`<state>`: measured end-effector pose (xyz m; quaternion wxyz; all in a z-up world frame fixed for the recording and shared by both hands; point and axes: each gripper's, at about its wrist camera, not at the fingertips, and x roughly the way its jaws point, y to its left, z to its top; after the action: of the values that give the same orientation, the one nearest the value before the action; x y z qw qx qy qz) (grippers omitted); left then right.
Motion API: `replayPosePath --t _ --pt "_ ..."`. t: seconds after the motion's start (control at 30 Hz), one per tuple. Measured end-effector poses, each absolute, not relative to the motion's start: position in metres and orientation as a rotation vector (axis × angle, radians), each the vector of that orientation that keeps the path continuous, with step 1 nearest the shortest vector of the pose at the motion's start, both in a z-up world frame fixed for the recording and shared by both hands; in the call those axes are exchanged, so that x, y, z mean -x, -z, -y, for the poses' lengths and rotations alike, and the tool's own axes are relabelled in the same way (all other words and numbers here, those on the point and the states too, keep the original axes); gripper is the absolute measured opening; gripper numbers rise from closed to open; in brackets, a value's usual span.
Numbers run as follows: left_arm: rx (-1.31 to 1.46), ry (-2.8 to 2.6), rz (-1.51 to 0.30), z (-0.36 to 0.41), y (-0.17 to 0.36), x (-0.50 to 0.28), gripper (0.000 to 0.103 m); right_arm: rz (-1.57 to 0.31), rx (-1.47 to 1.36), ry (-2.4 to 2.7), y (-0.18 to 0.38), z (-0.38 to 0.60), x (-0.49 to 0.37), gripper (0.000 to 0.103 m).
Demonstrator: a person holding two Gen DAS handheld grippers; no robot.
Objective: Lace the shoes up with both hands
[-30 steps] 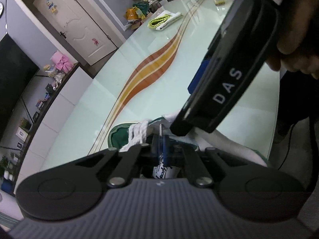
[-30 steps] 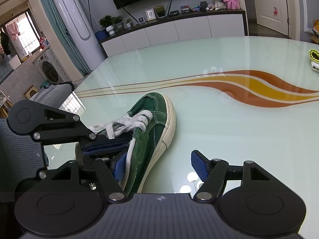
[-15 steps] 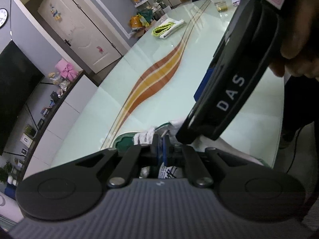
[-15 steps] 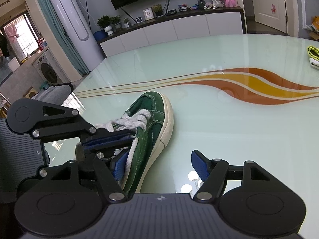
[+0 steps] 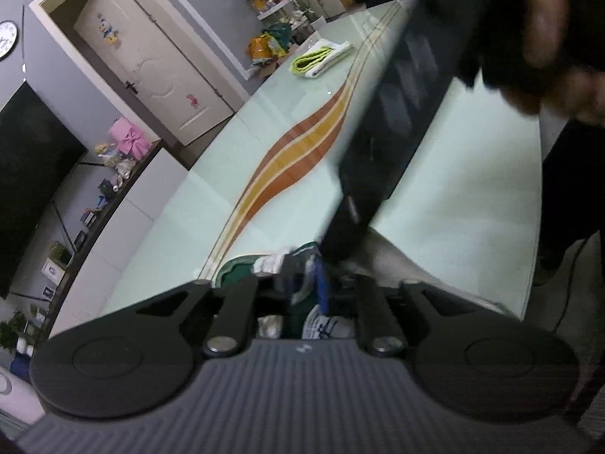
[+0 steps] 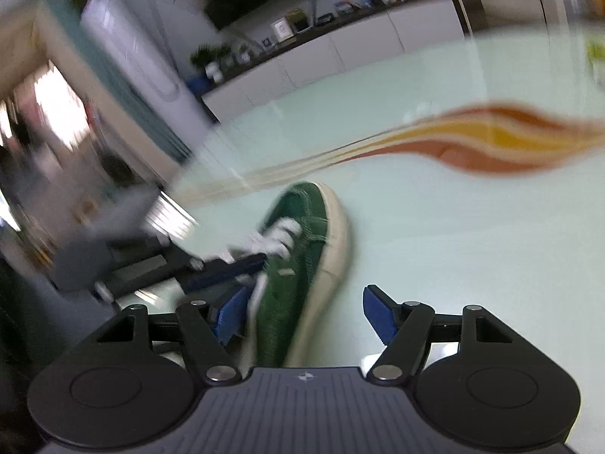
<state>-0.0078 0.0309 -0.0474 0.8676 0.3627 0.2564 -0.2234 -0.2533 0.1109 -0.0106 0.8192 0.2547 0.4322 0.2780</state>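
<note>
The left gripper (image 5: pixel 304 283) has its blue pads drawn close together, a narrow gap between them, though the blur hides whether anything is pinched there. The right gripper (image 6: pixel 300 316) stands with its jaws spread wide, blue pads (image 6: pixel 378 316) well apart; seen from the left wrist, its dark body slants down from the upper right, its tip just ahead of the left gripper's pads, and a blurred hand (image 5: pixel 559 38) grips its upper end.
</note>
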Motion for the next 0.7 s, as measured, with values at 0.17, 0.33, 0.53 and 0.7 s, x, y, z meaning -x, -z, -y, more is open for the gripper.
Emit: replayPosePath --t 0.17,0.33,0.53,0.7 --pt "-0.709 0.473 -0.545 -0.038 0.037 0.013 0.041 -0.952 -0.867 -0.600 0.029 -0.090 0.243 0.049" --pt "-0.651 0.490 -0.559 -0.045 0.028 0.021 0.048 -1.012 -1.009 -0.567 0.050 -0.097 0.238 0.021" --pt "-0.603 0.493 -0.590 -0.052 0.027 0.026 0.054 -1.018 -1.018 -0.552 0.049 -0.108 0.235 0.017" --pt "-0.549 0.491 -0.622 -0.059 0.031 0.024 0.054 -1.010 -1.024 -0.514 0.051 -0.110 0.238 0.011"
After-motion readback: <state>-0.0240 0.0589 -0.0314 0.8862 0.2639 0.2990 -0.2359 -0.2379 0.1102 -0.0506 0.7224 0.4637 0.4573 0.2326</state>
